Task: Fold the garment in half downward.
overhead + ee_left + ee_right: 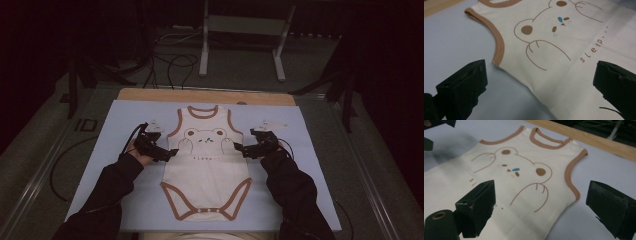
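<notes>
We wore black long sleeves reaching our wrists. Our left gripper and right gripper were black, with blocky, scuffed jaws, pale three-cornered plates on top and thin black cables trailing away.

Bodysuit chest print reads "sleep..."

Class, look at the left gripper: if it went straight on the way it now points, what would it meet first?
Most likely the side edge of the cream baby bodysuit, just below its brown-trimmed armhole. The left gripper is open and aimed at that edge, though its height above the cloth is unclear.
</notes>
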`<action>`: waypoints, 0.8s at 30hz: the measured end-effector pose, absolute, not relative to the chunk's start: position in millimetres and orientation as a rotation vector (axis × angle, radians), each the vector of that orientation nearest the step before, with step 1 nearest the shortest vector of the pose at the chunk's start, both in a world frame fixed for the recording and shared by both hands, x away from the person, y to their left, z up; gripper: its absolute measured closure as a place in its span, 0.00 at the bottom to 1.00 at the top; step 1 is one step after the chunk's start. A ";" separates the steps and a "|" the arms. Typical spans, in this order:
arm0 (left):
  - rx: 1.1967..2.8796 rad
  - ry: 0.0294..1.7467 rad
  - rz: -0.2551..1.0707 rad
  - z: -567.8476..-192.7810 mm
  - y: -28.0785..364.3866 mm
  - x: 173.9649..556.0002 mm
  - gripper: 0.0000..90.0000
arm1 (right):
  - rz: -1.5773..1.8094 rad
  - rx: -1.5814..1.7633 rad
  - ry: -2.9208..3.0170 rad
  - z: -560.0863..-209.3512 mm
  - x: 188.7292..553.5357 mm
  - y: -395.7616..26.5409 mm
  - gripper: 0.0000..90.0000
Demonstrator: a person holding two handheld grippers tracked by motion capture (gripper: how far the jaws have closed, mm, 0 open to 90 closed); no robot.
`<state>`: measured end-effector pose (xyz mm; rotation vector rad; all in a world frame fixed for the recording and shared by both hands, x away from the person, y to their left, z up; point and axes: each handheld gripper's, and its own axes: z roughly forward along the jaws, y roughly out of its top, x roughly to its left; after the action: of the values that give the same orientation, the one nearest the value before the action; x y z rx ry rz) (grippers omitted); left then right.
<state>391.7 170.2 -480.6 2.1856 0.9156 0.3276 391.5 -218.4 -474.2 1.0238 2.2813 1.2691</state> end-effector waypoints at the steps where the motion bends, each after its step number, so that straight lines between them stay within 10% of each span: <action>1: 2.199 0.922 0.334 -484.4 168.9 394.7 0.00 | 1.227 1.053 2.276 -478.4 394.7 -216.4 0.10; 14: 2.254 1.013 0.292 -496.8 161.1 404.2 0.03 | 1.093 1.153 2.345 -501.0 409.9 -210.9 0.12; 24: 2.262 1.066 0.290 -502.5 158.9 407.9 0.26 | 1.028 1.236 2.366 -510.6 419.1 -207.6 0.29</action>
<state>407.9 158.9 -502.5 2.2620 1.0660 0.2901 419.1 -207.6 -510.6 1.2360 2.3663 1.0277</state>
